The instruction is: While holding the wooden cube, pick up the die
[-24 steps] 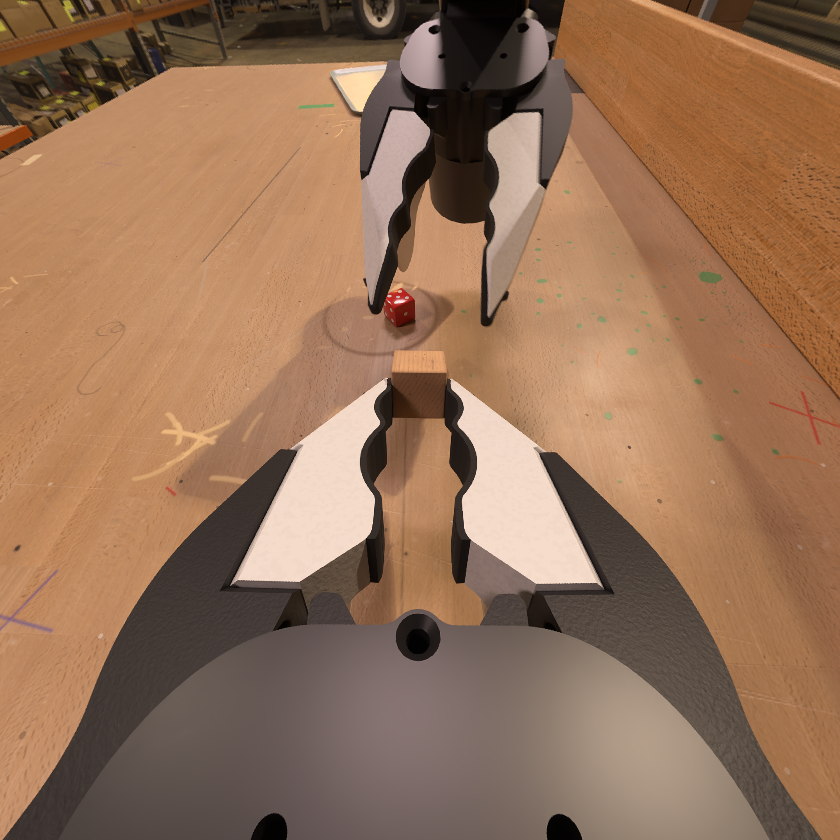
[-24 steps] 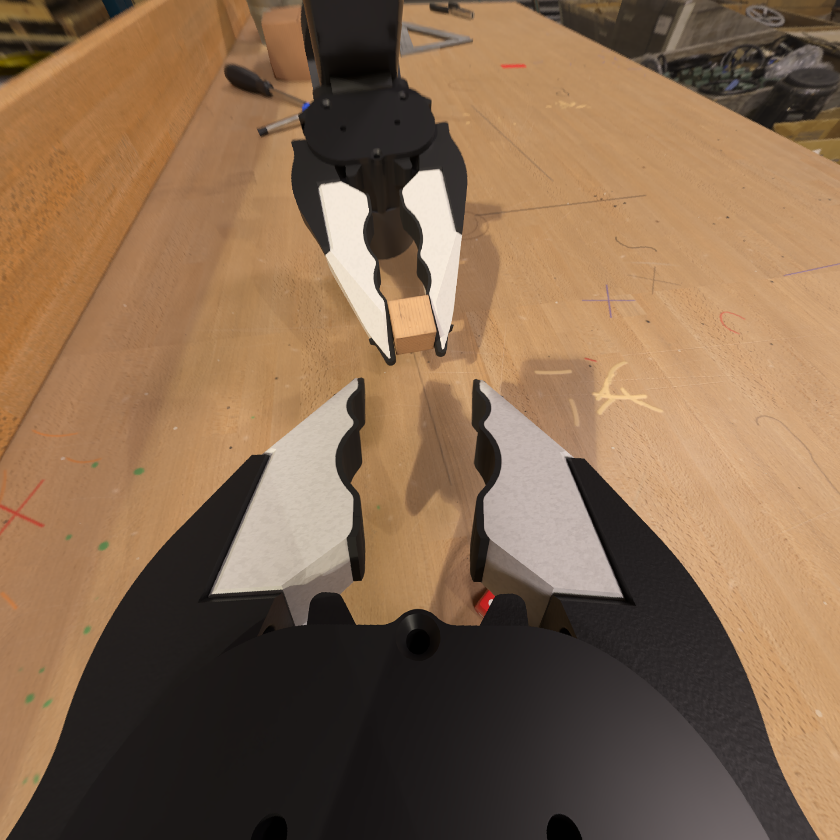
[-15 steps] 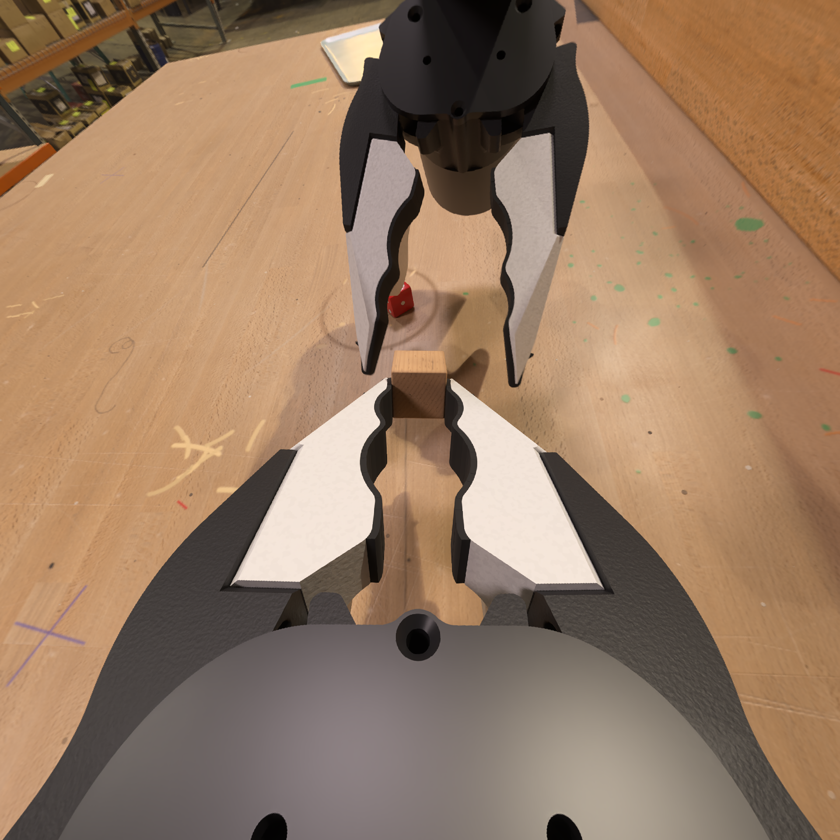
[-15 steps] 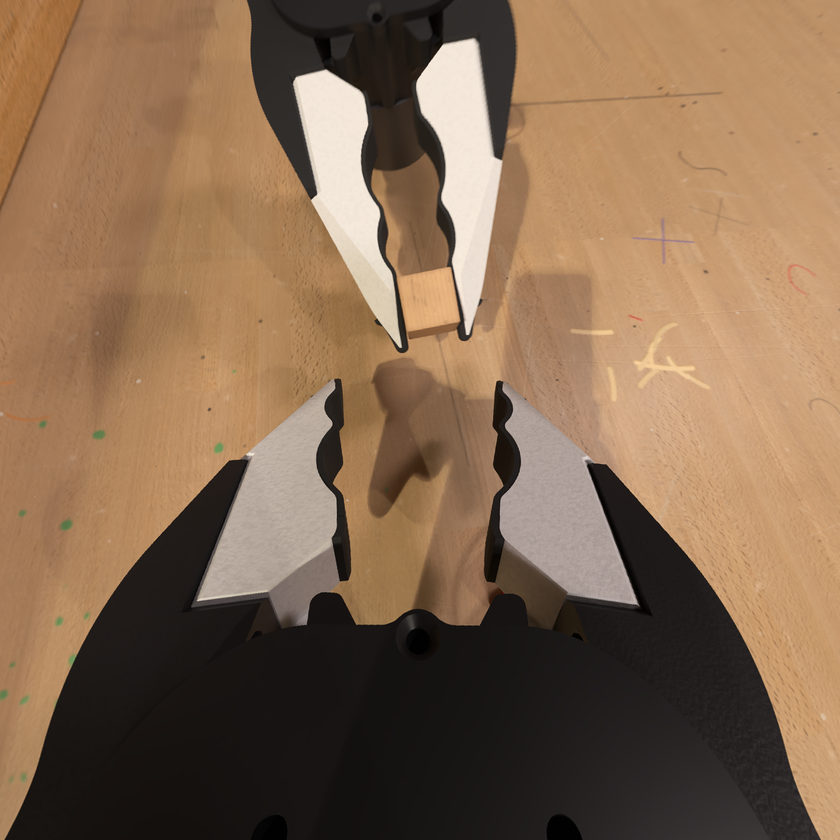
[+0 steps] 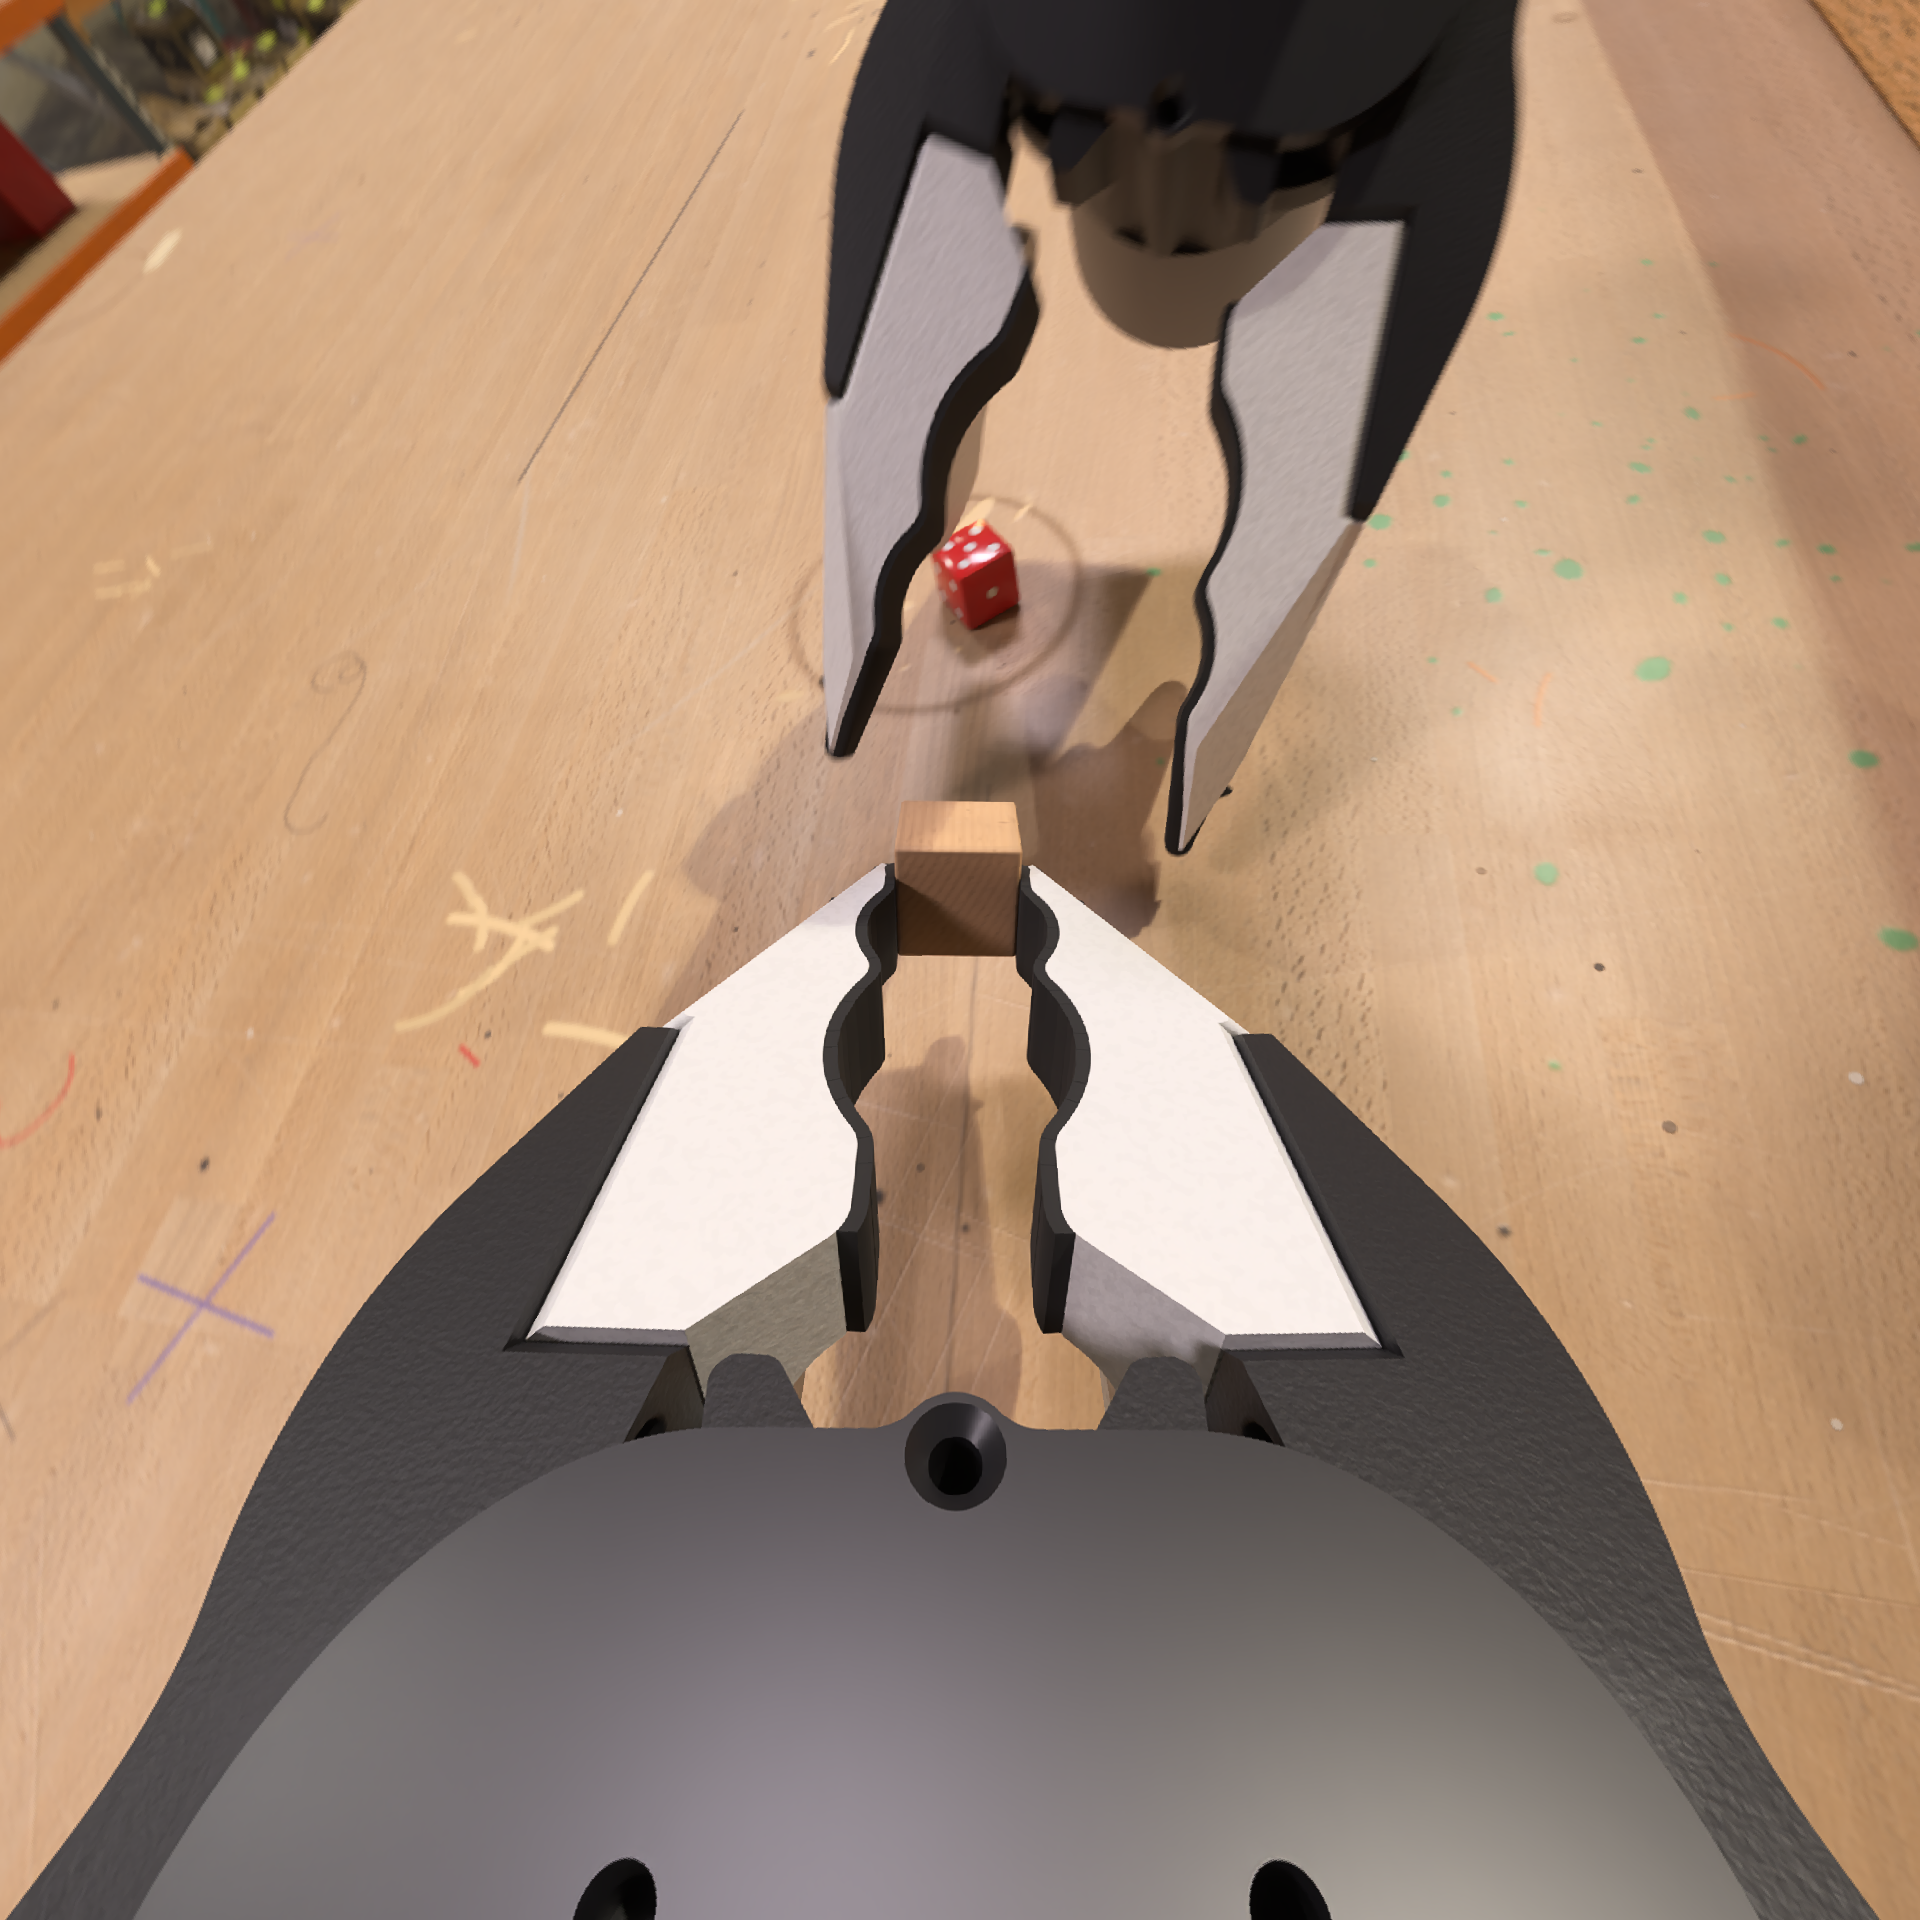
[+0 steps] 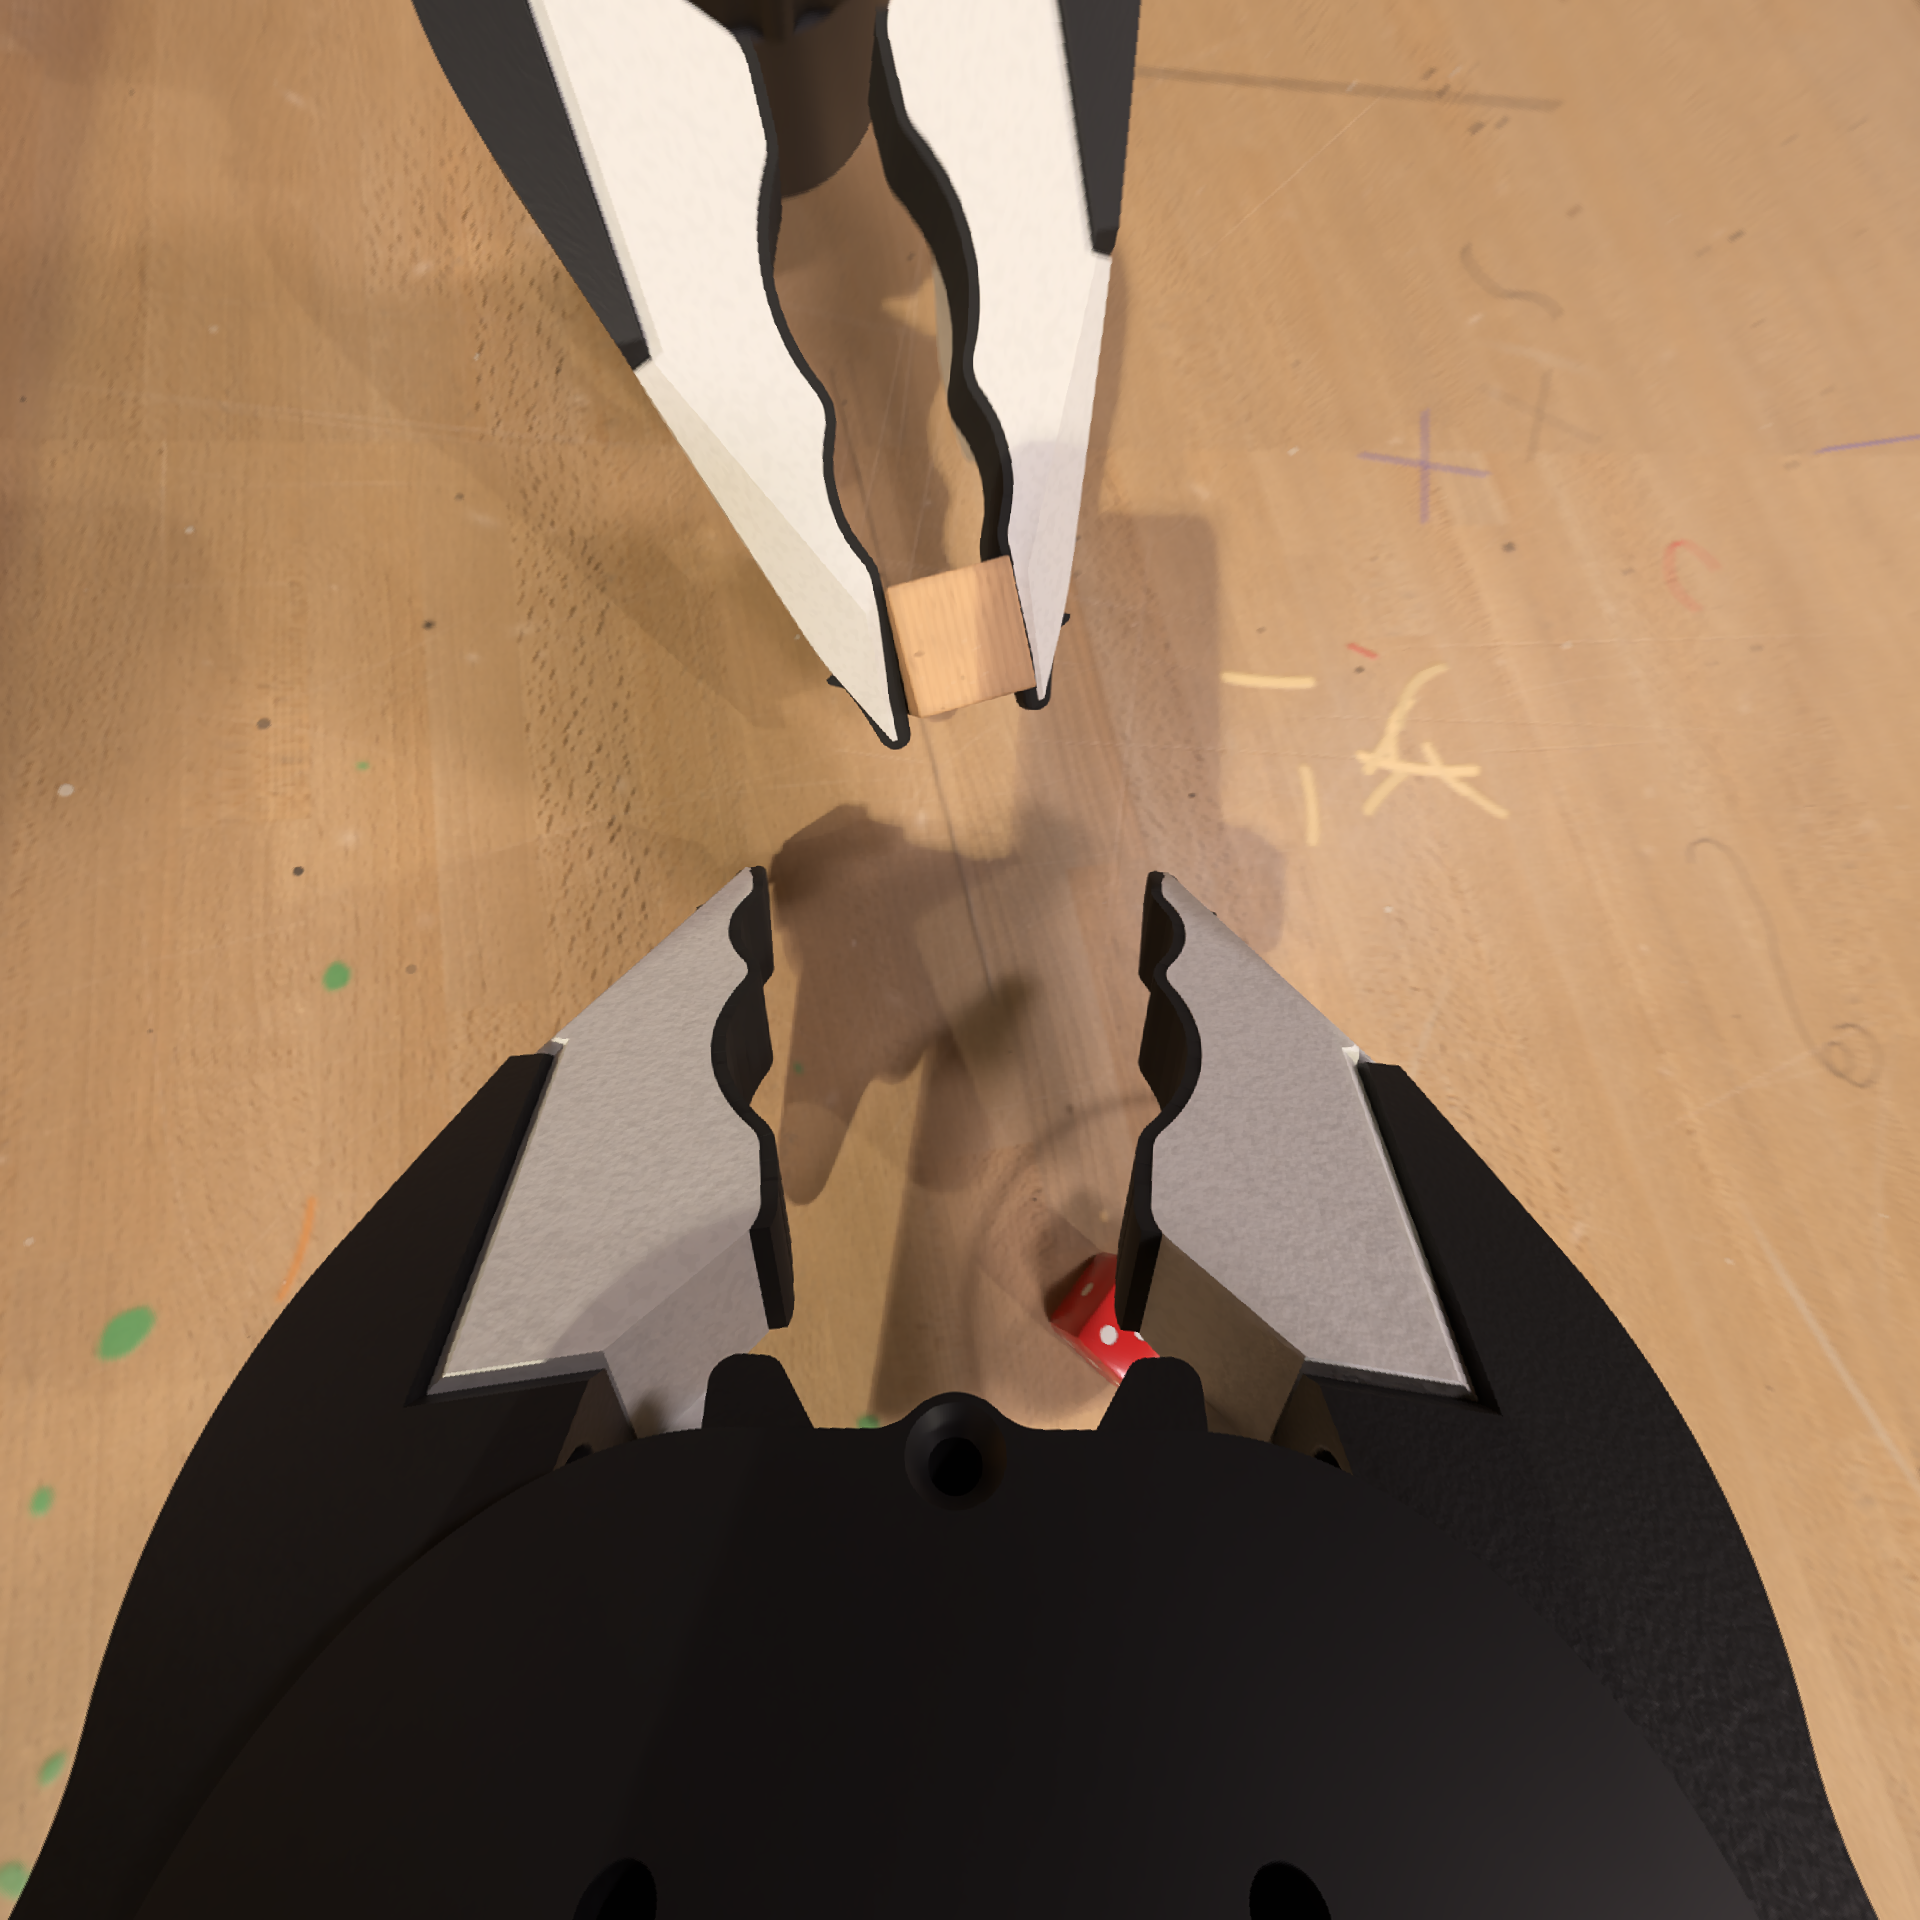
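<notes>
A red die [image 5: 975, 574] with white pips is seen lying on a scuffed wooden workbench [image 5: 416, 520], inside a faint circle drawn on the boards. In the right wrist view the die [image 6: 1096, 1325] is glimpsed low between the finger bases, close against the right-hand finger and partly hidden by it. The right gripper [image 6: 956, 883] is held above it with its jaws spread wide and nothing between them; in the left wrist view the same gripper [image 5: 1013, 800] is shown pointing steeply down at the bench, the die sitting just beside one of its fingers and untouched as far as can be told. Facing it, tip to tip, the left gripper [image 5: 956, 883] is pinched on a small wooden cube [image 5: 956, 878], gripped at the very fingertips and carried clear of the surface; the cube [image 6: 961, 644] is likewise seen clamped between pale pads in the right wrist view. The benchtop is marked with green paint flecks [image 5: 1652, 667], yellow scribbles [image 5: 509, 935] and a purple cross [image 5: 203, 1304]. Warehouse shelving with an orange beam [image 5: 83, 239] is made out, blurred, at the far left corner.
</notes>
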Controlling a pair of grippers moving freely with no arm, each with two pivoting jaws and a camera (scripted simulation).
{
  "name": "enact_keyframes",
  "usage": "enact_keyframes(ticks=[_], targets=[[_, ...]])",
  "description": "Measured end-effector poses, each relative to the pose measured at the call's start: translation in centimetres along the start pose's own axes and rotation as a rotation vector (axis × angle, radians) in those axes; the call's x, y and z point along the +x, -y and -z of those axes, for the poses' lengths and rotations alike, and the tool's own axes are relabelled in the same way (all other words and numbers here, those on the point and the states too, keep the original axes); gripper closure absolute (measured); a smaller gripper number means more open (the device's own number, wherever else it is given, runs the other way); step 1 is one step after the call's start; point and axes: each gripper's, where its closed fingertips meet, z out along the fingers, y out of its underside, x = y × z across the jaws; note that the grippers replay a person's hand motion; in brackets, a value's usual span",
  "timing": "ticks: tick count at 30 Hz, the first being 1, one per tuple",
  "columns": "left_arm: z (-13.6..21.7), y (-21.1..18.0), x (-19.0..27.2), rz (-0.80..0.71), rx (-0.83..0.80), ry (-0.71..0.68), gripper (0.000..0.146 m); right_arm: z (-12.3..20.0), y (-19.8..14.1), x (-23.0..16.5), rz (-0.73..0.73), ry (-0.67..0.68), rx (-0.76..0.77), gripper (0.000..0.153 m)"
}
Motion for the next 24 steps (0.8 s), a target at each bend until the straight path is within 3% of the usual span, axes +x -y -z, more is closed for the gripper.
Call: enact_keyframes(ticks=[4,10,15,19,24], targets=[[0.0,0.6,0.2,-0.053,0.025,0.02,0.125,-0.5,-0.3,-0.8,0.011,0.051,-0.029,0.079],[-0.1,-0.1,-0.7,0.101,-0.014,0.046,0.125,0.1,0.3,0.0,0.05,-0.016,0.003,0.081],[-0.4,-1.6,-1.2,0.146,-0.126,0.087,0.125,0.3,0.0,0.1,0.065,-0.019,-0.006,0.095],[-0.2,-1.6,-1.4,0.182,-0.106,0.078,0.125,0.1,-0.3,0.7,0.09,-0.062,-0.03,0.097],[-0.3,-1.7,-1.6,0.191,-0.113,0.085,0.125,0.5,-1.4,2.2,-0.003,-0.106,-0.059,0.1]])
